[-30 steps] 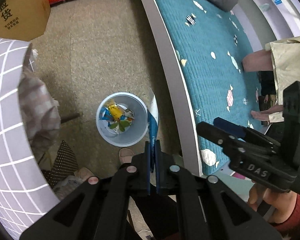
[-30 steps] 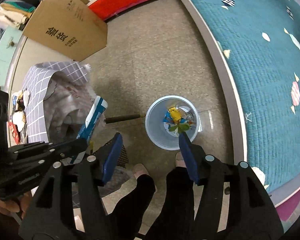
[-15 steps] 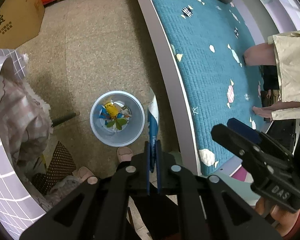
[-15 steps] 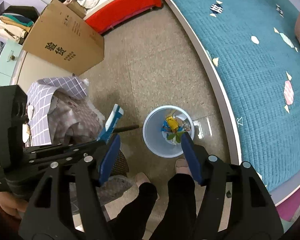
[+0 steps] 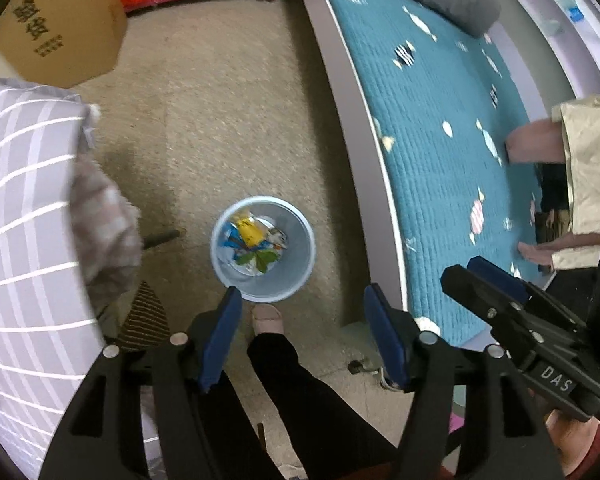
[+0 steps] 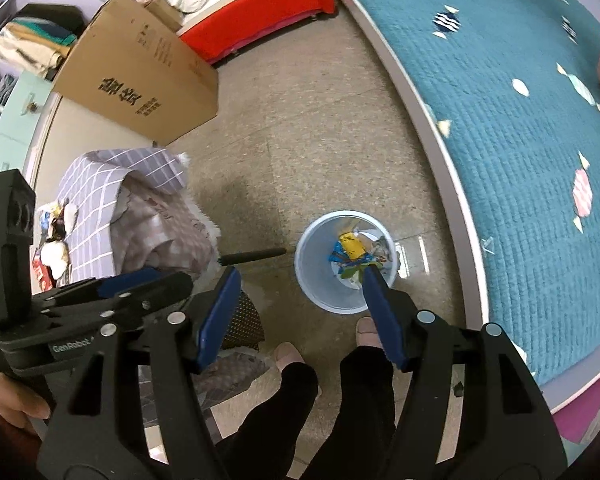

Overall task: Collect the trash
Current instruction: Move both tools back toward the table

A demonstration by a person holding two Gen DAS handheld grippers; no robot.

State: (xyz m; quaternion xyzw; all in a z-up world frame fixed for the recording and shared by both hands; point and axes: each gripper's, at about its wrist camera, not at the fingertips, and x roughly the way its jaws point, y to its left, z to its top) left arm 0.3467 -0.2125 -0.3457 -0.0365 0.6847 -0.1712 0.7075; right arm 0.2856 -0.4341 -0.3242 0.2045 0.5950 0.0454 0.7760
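Above bin (image 5: 236, 276) rim | left gripper (image 5: 302, 300) opening, empty | right gripper (image 6: 300, 280) apart | floor (image 5: 228, 128) open

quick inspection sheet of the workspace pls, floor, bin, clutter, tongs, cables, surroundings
surface: speckled stone floor, bare around the bin.
job's things: pale round trash bin standing on the floor, colourful wrappers lying inside it.
clutter: dark rod on the floor beside the bin; checked grey cloth heaped to one side.
grippers: left tongs opening, nothing between them; right tongs open and empty.
cables: nothing seen.
surroundings: teal quilted bed with a grey frame, cardboard box, red furniture, the person's feet in dark trousers near the bin.
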